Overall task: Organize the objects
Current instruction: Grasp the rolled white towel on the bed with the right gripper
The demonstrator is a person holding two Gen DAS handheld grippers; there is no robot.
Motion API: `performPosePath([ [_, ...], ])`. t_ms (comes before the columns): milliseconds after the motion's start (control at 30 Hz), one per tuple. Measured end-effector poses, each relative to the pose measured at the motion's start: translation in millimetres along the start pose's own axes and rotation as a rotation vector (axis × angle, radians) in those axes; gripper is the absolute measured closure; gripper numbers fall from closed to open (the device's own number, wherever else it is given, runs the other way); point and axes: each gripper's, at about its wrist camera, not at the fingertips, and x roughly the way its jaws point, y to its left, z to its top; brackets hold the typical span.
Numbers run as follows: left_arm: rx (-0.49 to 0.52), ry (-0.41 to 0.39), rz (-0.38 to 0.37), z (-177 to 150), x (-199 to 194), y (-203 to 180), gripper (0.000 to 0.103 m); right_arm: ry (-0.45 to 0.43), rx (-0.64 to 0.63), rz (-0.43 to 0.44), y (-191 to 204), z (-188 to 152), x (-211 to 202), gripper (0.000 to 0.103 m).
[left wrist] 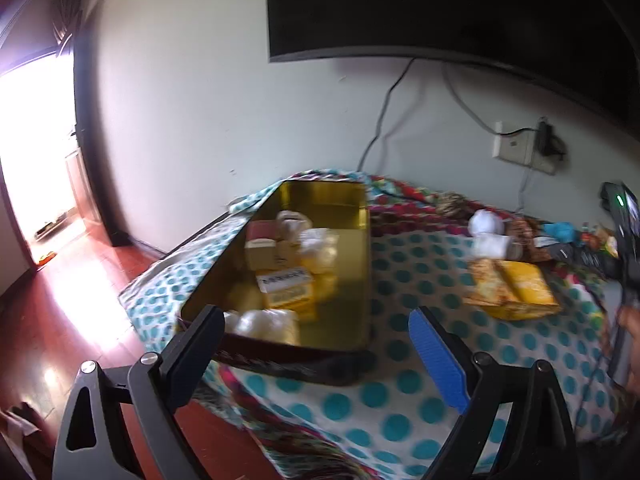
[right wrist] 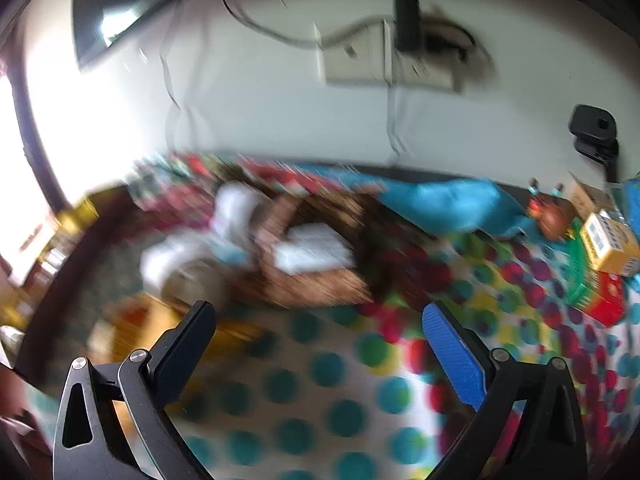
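Polka-dot cloth [left wrist: 400,400]: covers your tabletop; soft, likely to drag and bunch if the tongs scrape it.
Gold tin [left wrist: 352,280]: open, on the left of the cloth, already part-filled with small boxes and white packets. Rigid metal walls; probably slick. Judged the collecting place.
Yellow packet [left wrist: 516,288]: lies flat on the cloth right of the tin, well apart from it. Looks like a light, thin carton or pouch; take it across the short edges, gently, as it may crush.
Brown basket-like heap [right wrist: 312,276]: blurred in the right wrist view; white wrapped items sit in and beside it. Material not certain.
White roll [left wrist: 486,222]: behind the yellow packet; soft, light, squeezable. Pinch mid-body.
Orange carton [right wrist: 608,244]: far right, resting on a green and red box; stiff card, grip the long sides.
Left tongs [left wrist: 316,340]: spread wide, holding nothing, above the tin's near corner.
Right tongs [right wrist: 320,332]: spread wide, holding nothing, above the cloth short of the heap.
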Motion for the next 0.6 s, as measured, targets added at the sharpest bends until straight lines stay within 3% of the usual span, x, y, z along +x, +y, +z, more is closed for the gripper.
performPosePath([
  [33, -0.004, -0.001, -0.022, -3.9, -2.2, -4.2, 0.007, 0.001, -0.009, 0.032, 10.1, 4.5, -1.3, 0.0],
  [167, 0.014, 0.017, -0.08, -21.0, -1.8, -22.2, 0.007, 0.184, -0.17, 0.118, 69.1, 14.4, 31.8, 0.0],
  [200, 0.014, 0.022, -0.092, -25.6, -1.8, -24.2, 0.007, 0.196, -0.205, 0.117, 79.8, 14.3, 36.6, 0.0],
  [300, -0.012, 0.043, -0.13, -40.2, -5.7, -23.3, 0.007, 0.192, -0.276, -0.012, 101.6, 15.0, 50.8, 0.0],
  [433, -0.089, 0.082, -0.168, -45.3, -4.7, -12.8, 0.007, 0.267, -0.221, -0.003, 98.3, 19.0, 77.8, 0.004],
  [600, -0.105, 0.03, -0.178, -38.5, -11.4, -5.7, 0.007, 0.239, -0.217, -0.031, 93.7, 11.2, 82.0, 0.005],
])
